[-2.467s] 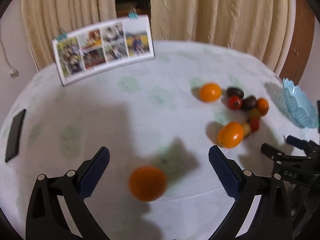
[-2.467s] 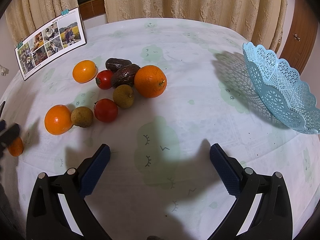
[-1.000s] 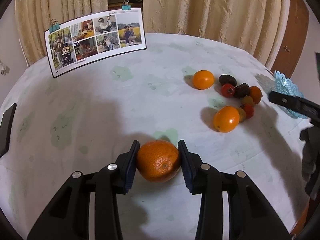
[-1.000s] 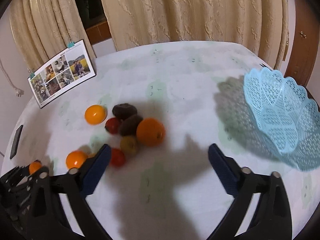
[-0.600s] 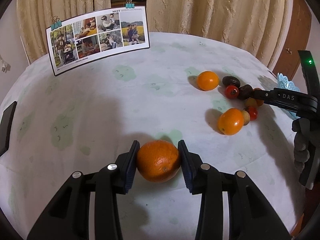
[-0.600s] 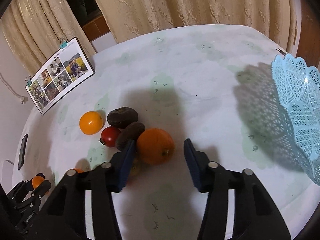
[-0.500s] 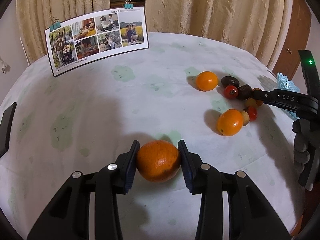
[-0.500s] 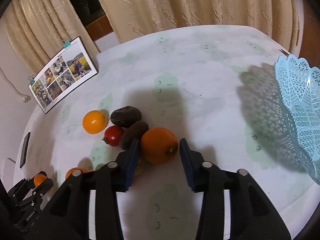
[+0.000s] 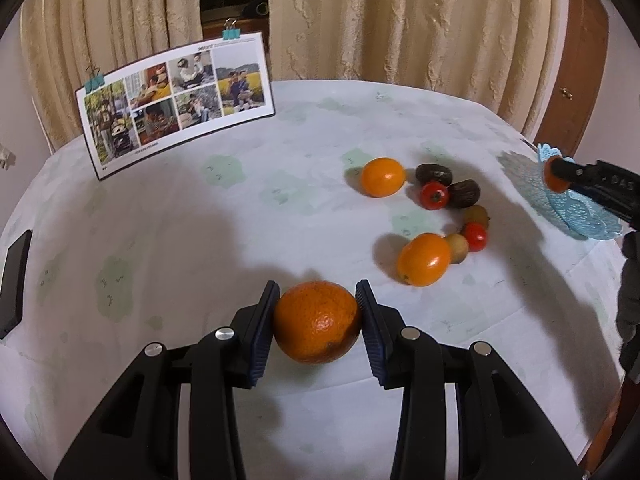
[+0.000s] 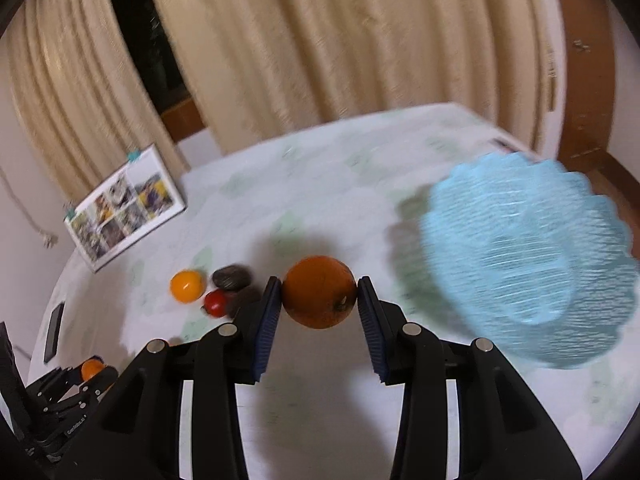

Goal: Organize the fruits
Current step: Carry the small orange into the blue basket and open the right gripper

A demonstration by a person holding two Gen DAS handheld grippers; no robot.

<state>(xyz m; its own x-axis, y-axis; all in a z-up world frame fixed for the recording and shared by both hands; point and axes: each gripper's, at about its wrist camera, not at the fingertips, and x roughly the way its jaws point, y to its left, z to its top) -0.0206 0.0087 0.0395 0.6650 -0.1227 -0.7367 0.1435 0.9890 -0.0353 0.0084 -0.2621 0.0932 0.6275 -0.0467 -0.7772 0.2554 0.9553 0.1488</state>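
My left gripper [image 9: 317, 300] is shut on a large orange [image 9: 316, 330], held low over the white tablecloth. My right gripper [image 10: 318, 294] is shut on a second orange [image 10: 320, 300], lifted above the cloth just left of the blue lace basket [image 10: 532, 264]. In the left wrist view that right gripper [image 9: 560, 174] shows at the right edge, against the basket [image 9: 580, 216]. On the cloth lie two smaller oranges [image 9: 383, 177] [image 9: 424, 259], two dark fruits [image 9: 434, 174], two tomatoes [image 9: 434, 195] and two small brownish fruits [image 9: 476, 214].
A photo board [image 9: 176, 100] with clips stands at the back left of the table. A black phone [image 9: 14, 280] lies at the left edge. Curtains [image 9: 400, 20] hang behind, and a wooden door [image 9: 576, 60] stands at the far right.
My right gripper has shut on the big orange from the pile and carried it up and right toward the blue basket. The left gripper holds its orange in nearly the same place.
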